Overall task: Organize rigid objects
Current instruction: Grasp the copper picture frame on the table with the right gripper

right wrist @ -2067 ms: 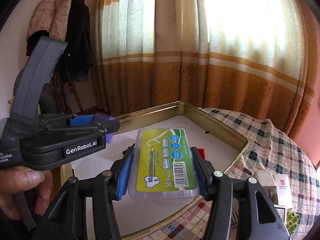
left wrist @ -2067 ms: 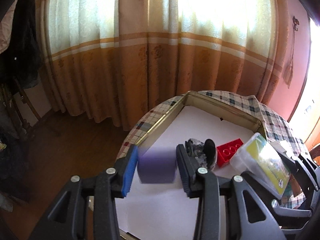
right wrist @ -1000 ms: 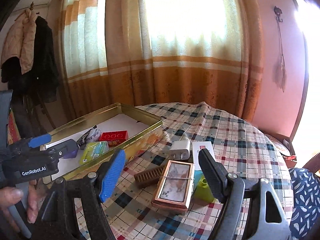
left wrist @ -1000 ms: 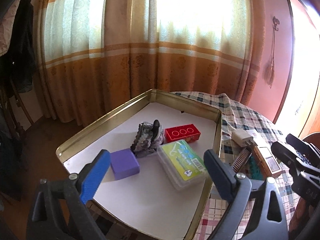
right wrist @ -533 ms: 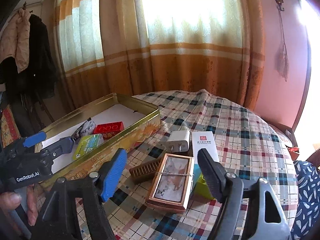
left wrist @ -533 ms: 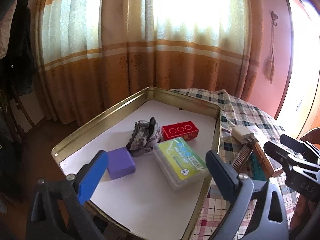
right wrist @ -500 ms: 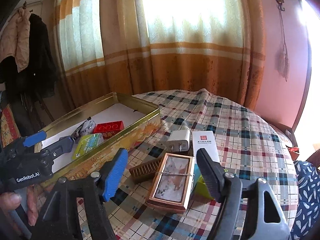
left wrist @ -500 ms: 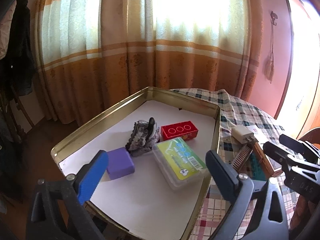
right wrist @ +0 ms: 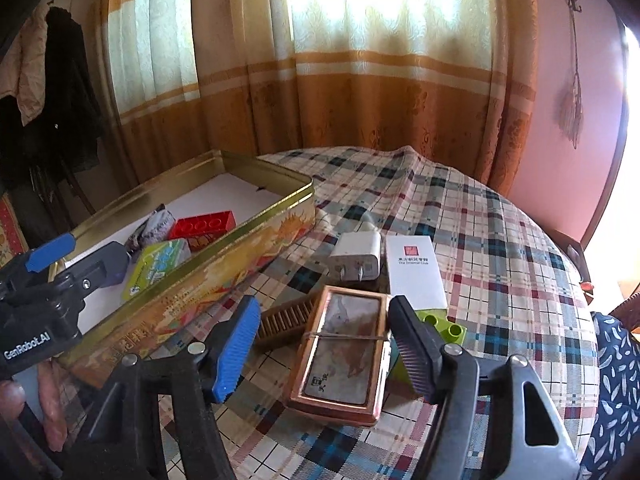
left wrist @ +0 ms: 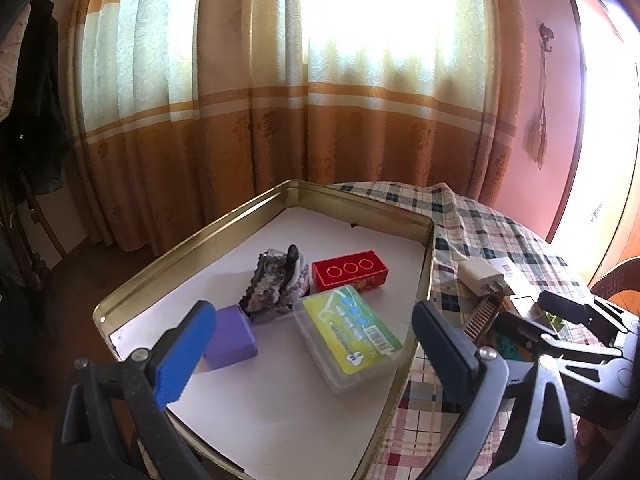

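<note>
My right gripper (right wrist: 324, 306) hangs just above a copper-framed flat box (right wrist: 344, 352) on the plaid tablecloth. Its jaws are closing with the box between them, and the pads stand clear of its sides. Over the gold tin tray (left wrist: 260, 208) my left gripper (left wrist: 312, 312) is open and holds nothing. In the tray lie a purple block (left wrist: 230, 338), a grey rock (left wrist: 276, 284), a red brick (left wrist: 350, 274) and a floss-pick box (left wrist: 348, 336).
Around the copper box lie a brown comb (right wrist: 284, 320), a white charger (right wrist: 356, 262), a white carton (right wrist: 416, 276) and a green brick (right wrist: 444, 326). The tray's wall (right wrist: 224, 264) stands just to the left. A person's fingers (right wrist: 48, 408) grip the left tool.
Both grippers let go of the purple block and the floss-pick box in the tray. The right one then swung over to the copper box, tipped down and narrowed its jaws. The left one has held still lately.
</note>
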`<state>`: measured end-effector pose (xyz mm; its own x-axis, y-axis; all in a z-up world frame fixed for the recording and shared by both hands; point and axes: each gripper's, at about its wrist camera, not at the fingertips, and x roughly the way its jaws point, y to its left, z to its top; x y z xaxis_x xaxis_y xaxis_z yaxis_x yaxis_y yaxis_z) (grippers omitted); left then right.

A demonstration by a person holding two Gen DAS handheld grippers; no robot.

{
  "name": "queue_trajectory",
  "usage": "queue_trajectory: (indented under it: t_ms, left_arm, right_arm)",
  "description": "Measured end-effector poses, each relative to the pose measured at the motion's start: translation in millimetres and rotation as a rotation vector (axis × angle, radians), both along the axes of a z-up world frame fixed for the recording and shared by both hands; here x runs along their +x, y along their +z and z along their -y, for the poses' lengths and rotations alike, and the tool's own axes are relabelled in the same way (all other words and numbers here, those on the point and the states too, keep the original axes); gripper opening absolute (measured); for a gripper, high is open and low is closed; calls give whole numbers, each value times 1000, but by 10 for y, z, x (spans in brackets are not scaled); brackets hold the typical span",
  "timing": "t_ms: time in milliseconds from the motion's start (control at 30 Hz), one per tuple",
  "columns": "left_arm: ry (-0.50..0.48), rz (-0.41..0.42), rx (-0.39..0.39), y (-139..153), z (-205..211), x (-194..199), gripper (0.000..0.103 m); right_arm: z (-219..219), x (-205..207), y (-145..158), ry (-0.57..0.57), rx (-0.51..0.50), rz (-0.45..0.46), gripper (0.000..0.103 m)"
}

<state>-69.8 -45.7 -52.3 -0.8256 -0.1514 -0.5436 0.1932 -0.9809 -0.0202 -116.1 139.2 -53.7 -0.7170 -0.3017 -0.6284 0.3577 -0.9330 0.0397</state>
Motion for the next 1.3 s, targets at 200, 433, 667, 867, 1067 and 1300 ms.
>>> queue_trajectory:
  t_ms: [200, 433, 667, 867, 1067, 1300]
  left_arm:
    - [-9, 0, -7, -18, -52, 0, 100]
    - [-15, 1, -6, -24, -100, 10, 100]
    - [-57, -7, -8, 14, -258, 5, 100]
    - [-123, -2, -25, 44, -533, -54, 100]
    - [-184, 11, -47, 10, -841, -98, 100]
    - [-248, 31, -63, -32, -1104, -154, 99]
  right_arm:
    - [-40, -18, -19, -29, -6, 16, 64]
    - [-46, -72, -76, -34, -2, 58, 48]
    - [-123, 67, 48, -40, -37, -27, 47]
    - [-449, 53, 133, -131, -92, -78, 47]
    - [-665, 96, 236, -143, -162, -123, 46]
    - [-705, 162, 400, -150, -169, -196, 46]
